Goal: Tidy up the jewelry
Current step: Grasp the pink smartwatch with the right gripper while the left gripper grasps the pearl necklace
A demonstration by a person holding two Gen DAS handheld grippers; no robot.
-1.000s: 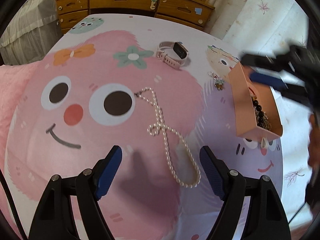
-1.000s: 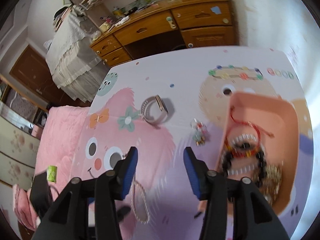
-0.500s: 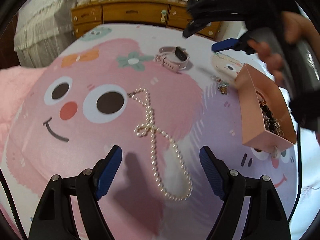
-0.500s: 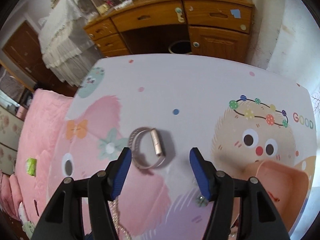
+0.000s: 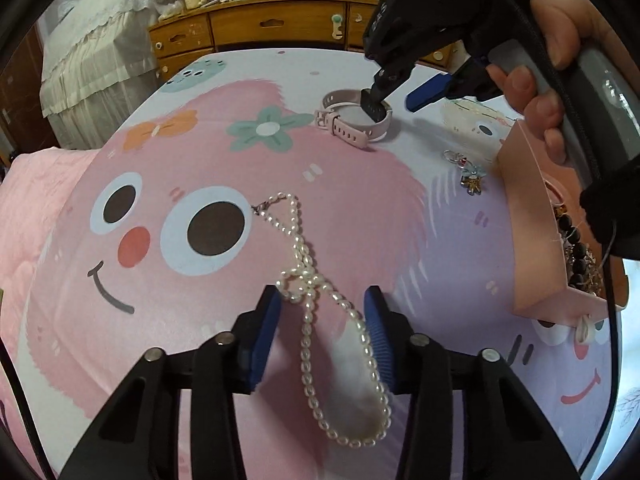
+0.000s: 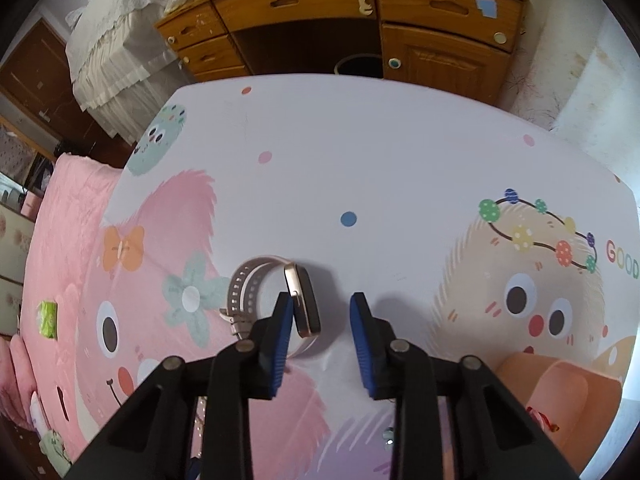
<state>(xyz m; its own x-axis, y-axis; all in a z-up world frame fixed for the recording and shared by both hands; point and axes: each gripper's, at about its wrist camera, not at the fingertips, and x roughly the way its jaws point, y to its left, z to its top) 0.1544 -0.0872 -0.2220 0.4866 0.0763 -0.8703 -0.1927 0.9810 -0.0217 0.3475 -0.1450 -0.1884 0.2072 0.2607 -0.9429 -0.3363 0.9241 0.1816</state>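
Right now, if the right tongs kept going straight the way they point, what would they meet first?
The pink smartwatch: its case sits between the open right tongs, touching or nearly touching the left finger. Depth unclear.

Cartoon-print bedsheet (image 6: 360,168), wooden dresser (image 6: 340,4), lace-draped furniture (image 5: 96,40), pink quilt (image 6: 52,248)

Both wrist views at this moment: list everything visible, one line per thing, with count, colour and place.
pearl necklace: one, white, on the cloth between the left tool's fingers
watch: one, pink strap, dark face, in front of the right tool
charm: one, small, mixed colours, on the cloth beside the box
box: one, pink, at the right edge, holding dark beads
tablecloth: one, white with pink cartoon prints
dresser: one, brown wood, behind the table
left tool: black, blue pads, open around the necklace
right tool: black, blue pads, open at the watch
hand: one, gripping the right tool
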